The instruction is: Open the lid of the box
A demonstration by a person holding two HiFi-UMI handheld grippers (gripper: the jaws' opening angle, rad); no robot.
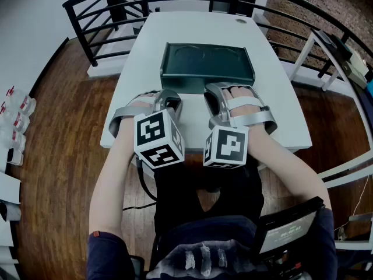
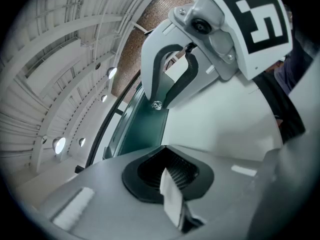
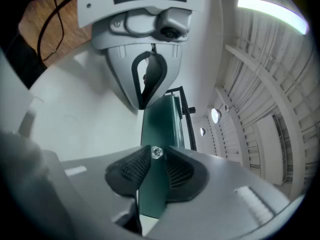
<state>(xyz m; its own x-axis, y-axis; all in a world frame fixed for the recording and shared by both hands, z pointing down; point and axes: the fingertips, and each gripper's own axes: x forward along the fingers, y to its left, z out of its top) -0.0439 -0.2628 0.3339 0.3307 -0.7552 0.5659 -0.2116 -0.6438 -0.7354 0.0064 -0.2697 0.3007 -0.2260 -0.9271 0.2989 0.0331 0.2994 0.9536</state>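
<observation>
The dark green box (image 1: 207, 69) lies flat with its lid down on the middle of the white table (image 1: 192, 28). Both grippers hover over the table's near edge, just short of the box, with their tips turned toward each other. My left gripper (image 1: 173, 100) is open, and a thin strip of white table shows through its gap (image 2: 172, 196). My right gripper (image 1: 211, 93) is open too, with the green box (image 3: 161, 119) showing between its black pads (image 3: 125, 171). Neither holds anything or touches the box. Each gripper view shows the other gripper (image 2: 159, 104) (image 3: 143, 105) ahead of it.
A black metal railing (image 1: 93, 51) curves round the table's far side and both flanks. Wooden floor lies on either side, with a white frame (image 1: 326, 45) at the right and bottles (image 1: 16, 116) at the far left. A dark screen (image 1: 288, 232) sits at the person's lap.
</observation>
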